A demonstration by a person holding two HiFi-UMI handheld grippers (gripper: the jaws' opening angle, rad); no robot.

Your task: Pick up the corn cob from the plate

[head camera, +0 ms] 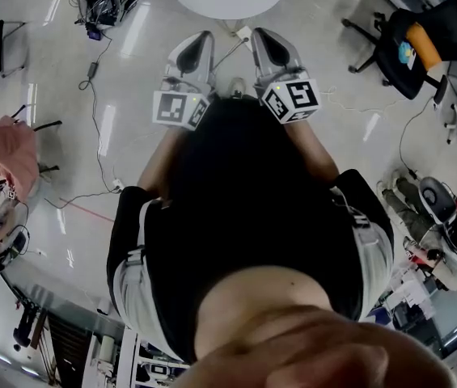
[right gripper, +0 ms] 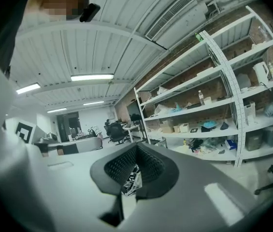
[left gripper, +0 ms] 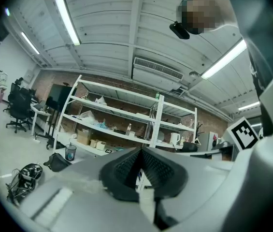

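Nearest to you, your black shirt [head camera: 236,217] filled the middle of the head view. You held both claws just in front of your body, side by side and about level, above the floor [head camera: 333,23].

The left claw [left gripper: 140,151] was pinched together. Its dark ribbed pads met at the tips and nothing sat between them. Its marker cube [head camera: 179,109] sat at the end nearer your body.

The right claw [right gripper: 136,149] was closed tight too, tips touching, gripping nothing. A sliver of black-and-white pattern showed low in the slot behind its tips. The two claws were close together but not touching in the head view.

The corn cob and the plate showed in no view, so you could not tell where they lay relative to either claw.

Farther out, a cable [head camera: 95,95] trailed across the floor on your left. A round white table [head camera: 228,10] stood just past the claw tips, partly cut off at the frame edge. A black office chair [head camera: 398,47] stood off to your right. Farthest, white shelves [right gripper: 213,95] with boxes and bottles lined a brick wall.
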